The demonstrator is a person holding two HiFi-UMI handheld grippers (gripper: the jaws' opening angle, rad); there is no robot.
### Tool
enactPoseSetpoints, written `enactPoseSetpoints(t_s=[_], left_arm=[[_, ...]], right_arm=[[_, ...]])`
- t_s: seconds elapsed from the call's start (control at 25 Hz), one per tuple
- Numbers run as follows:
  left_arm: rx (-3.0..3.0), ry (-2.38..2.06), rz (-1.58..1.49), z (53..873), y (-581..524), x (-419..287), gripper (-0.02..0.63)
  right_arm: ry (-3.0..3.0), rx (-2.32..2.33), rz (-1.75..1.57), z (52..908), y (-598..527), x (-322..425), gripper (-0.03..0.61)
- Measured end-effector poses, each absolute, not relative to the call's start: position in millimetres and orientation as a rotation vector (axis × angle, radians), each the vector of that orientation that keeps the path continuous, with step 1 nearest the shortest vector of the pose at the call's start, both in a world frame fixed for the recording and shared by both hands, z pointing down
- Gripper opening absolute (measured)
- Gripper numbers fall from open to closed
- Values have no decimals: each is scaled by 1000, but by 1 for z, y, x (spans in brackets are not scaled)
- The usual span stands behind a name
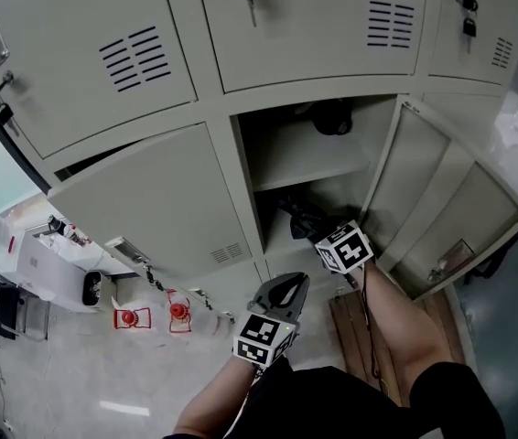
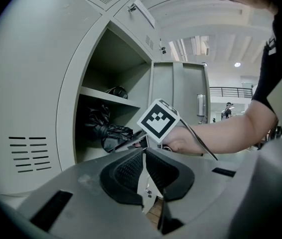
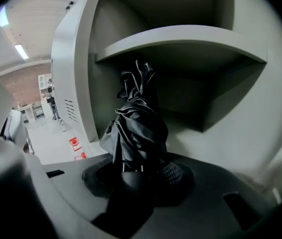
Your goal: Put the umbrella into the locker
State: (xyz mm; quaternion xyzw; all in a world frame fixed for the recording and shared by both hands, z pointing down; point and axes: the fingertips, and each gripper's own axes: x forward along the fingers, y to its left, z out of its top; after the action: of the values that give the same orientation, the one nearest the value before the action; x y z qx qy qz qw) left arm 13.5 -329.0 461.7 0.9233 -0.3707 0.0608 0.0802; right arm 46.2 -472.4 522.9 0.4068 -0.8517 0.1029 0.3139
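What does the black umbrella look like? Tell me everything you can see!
The umbrella is black and folded up. Its shiny, crinkly cloth hangs in loose bunches instead of being wrapped tight. The right gripper is shut on its near end. The rest reaches into the lower compartment of the open locker, and its far tip ends just under the shelf. It leans a little. I cannot tell if it rests on the compartment floor.

Folded black umbrella (image 3: pixel 138 128) partly inside open locker (image 1: pixel 314 163)
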Motion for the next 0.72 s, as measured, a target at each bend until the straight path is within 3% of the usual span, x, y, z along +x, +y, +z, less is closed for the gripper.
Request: enactPoseSetpoints(t_s=[0.72], left_arm=[[2756, -1089, 237, 471, -352, 7, 29]], right_arm=[[-2177, 1064, 273, 544, -533, 38, 207]])
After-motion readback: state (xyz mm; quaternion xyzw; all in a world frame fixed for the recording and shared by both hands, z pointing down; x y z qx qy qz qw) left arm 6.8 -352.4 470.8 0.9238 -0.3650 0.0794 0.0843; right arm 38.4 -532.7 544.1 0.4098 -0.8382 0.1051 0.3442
